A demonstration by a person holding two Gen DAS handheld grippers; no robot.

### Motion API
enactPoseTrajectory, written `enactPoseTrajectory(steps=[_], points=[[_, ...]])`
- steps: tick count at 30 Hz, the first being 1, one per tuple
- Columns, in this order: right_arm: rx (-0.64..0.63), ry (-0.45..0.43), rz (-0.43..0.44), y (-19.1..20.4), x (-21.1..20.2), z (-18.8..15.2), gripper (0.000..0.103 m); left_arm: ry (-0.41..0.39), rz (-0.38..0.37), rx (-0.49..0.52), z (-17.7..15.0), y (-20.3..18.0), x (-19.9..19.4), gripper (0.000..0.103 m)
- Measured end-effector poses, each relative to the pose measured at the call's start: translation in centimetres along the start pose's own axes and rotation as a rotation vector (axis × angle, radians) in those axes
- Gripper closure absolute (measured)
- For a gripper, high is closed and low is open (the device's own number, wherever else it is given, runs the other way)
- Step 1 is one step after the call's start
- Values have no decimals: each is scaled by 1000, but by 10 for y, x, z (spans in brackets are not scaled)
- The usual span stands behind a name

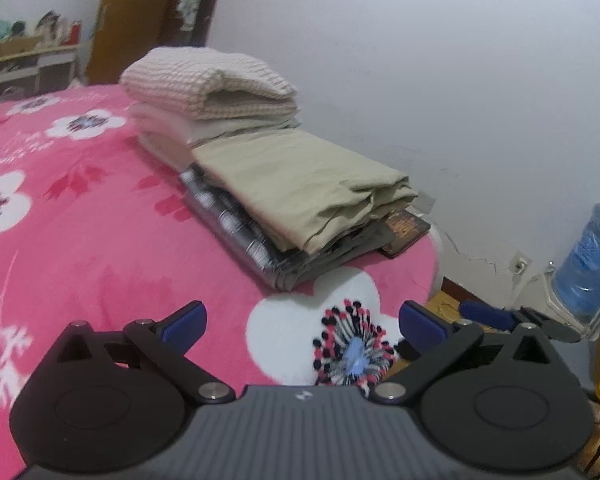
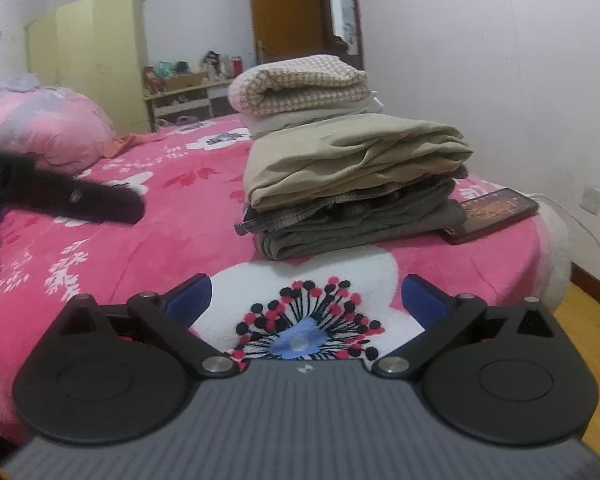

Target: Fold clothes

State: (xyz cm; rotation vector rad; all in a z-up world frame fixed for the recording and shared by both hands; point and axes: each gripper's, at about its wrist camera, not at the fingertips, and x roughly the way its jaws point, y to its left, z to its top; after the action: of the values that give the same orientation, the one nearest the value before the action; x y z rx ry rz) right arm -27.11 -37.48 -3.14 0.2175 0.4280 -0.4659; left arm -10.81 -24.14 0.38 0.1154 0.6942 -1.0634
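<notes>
Folded clothes point(image 2: 352, 184) stacked near the corner of a pink flowered blanket point(image 2: 172, 216), close to the white wall point(image 1: 440, 80): beige piece on top, grey plaid and olive ones beneath. Behind, touching, a second pile topped by a checked towel point(image 2: 300, 84). Dark phone point(image 2: 496, 208) flat just beside the stack, toward the wall. Left gripper point(image 1: 302, 326) spread wide, nothing between the pads, over a white flower print. Right gripper point(image 2: 306, 300) likewise released and empty. Blue water jug point(image 1: 592, 264) on the floor beyond the bed. Yellow wardrobe point(image 2: 96, 52) and cluttered shelf point(image 2: 188, 88) far back.
</notes>
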Motion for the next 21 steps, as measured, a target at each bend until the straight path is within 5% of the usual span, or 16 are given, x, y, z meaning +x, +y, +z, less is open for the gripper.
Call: enactPoseTrajectory(steps=[10,21], points=[[83,50,-134,18,-24,17,1,3,210,-21,-9,-3,-26,0],[-69,4,-291,51,-48,22,1,18,276,48,-12,-15,-36,0]])
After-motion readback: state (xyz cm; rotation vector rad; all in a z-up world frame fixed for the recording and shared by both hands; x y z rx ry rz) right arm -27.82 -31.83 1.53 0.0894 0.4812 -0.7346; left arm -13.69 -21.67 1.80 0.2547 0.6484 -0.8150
